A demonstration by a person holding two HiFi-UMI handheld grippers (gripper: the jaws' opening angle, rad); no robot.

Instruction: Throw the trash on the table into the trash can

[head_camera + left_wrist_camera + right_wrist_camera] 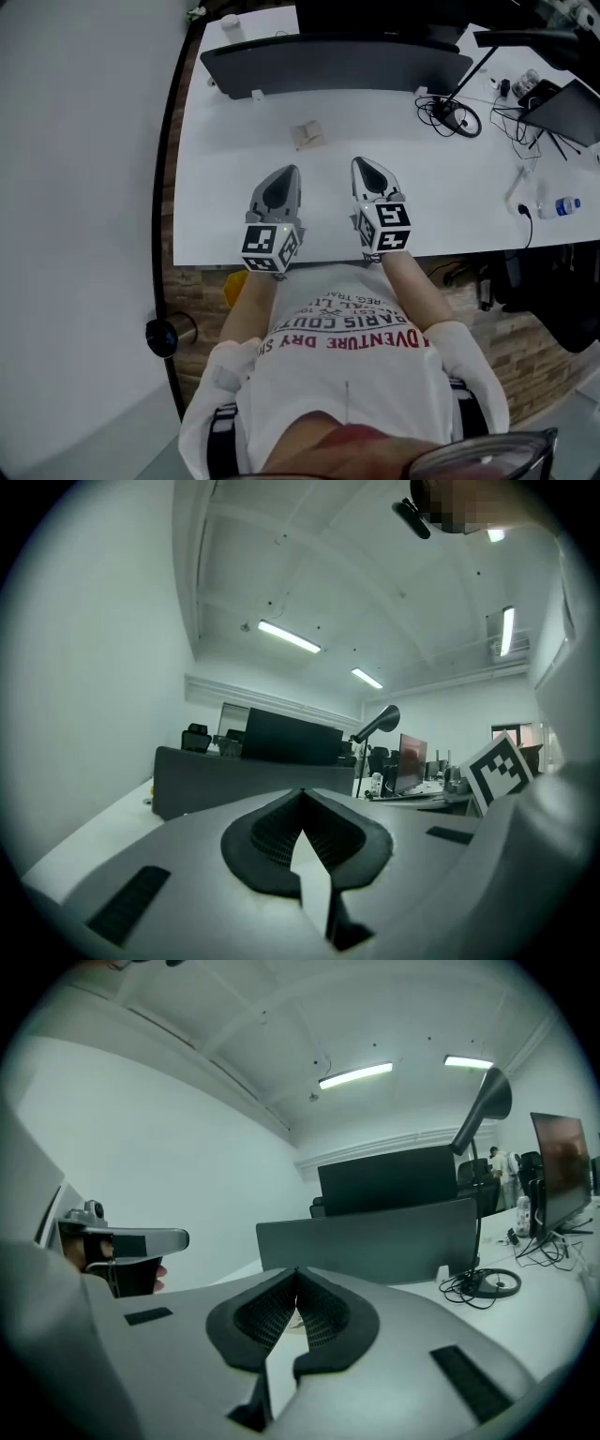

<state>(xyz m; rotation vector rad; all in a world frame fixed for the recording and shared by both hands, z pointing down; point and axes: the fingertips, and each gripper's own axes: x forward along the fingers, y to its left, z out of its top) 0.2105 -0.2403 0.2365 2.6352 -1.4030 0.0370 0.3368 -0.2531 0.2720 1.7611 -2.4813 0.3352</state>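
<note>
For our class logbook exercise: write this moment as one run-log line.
left gripper: shut, empty | right gripper: shut, empty | crumpled trash: on table, untouched

The right gripper (298, 1274) is seen with its jaws brought together at the tips, and nothing is held between the ribbed pads. It is held over a white table (548, 1299). Beyond it a grey screen (375, 1237) is stood across the table. A cable coil (487, 1283), a lamp (487, 1101) and a monitor (562, 1171) are seen to the right. The left gripper (173, 1238) is seen at the left.
</note>
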